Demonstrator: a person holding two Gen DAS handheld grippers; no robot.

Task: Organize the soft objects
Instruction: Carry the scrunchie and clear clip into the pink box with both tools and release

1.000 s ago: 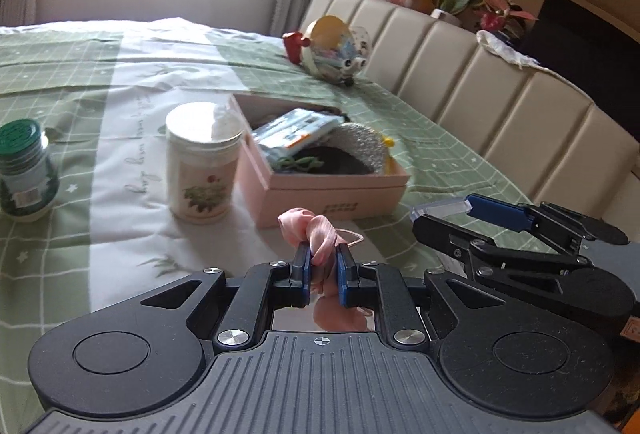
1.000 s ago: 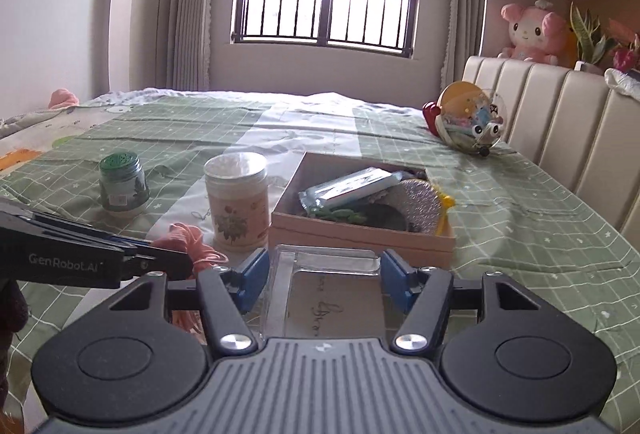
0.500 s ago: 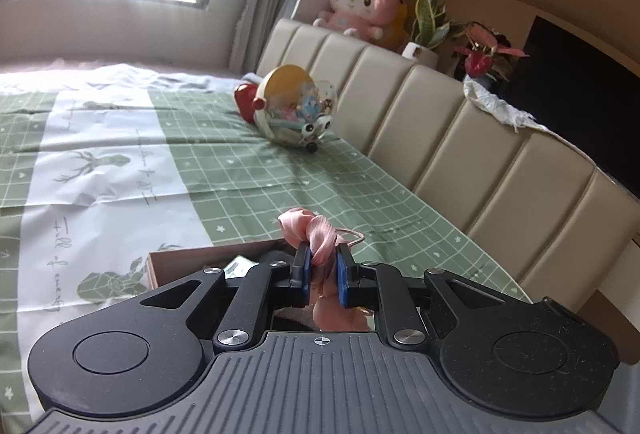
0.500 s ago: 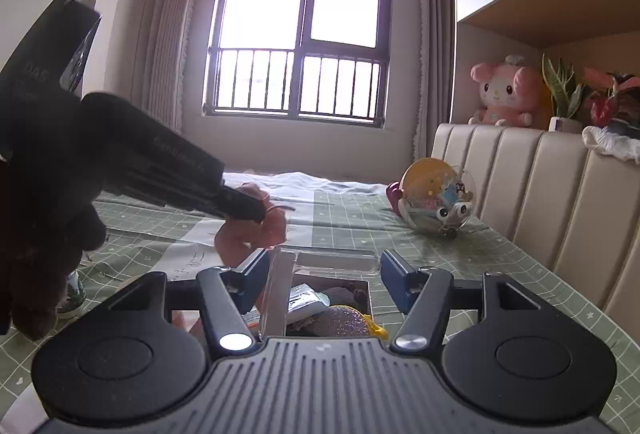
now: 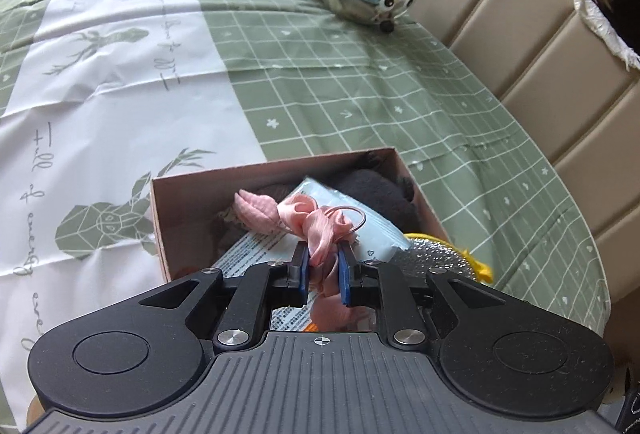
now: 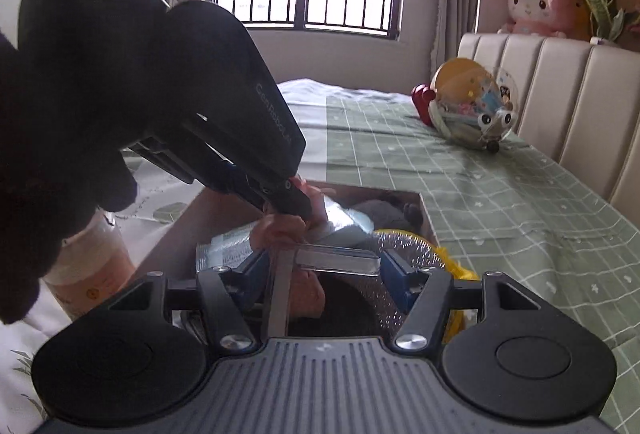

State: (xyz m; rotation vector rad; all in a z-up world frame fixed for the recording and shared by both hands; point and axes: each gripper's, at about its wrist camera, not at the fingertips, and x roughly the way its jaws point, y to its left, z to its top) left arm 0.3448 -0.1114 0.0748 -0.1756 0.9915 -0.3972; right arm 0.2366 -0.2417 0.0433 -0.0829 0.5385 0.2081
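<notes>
Hanging over the pink box (image 5: 158, 218), the left gripper (image 5: 323, 268) has its blue pads clamped tight on a pink ribbon scrunchie (image 5: 316, 222), which dangles just above the packet (image 5: 372, 230) and dark cloth (image 5: 376, 189) inside. The right gripper (image 6: 320, 270), low at the box's near edge, grips a clear plastic lid (image 6: 336, 260) between widely spread fingers. A beige jar (image 6: 86, 274) stands beside the box.

Satiny pink cloth ribbon (image 5: 316, 226), matt cardboard box (image 5: 168, 209), glossy clear plastic tray (image 6: 336, 260)
</notes>
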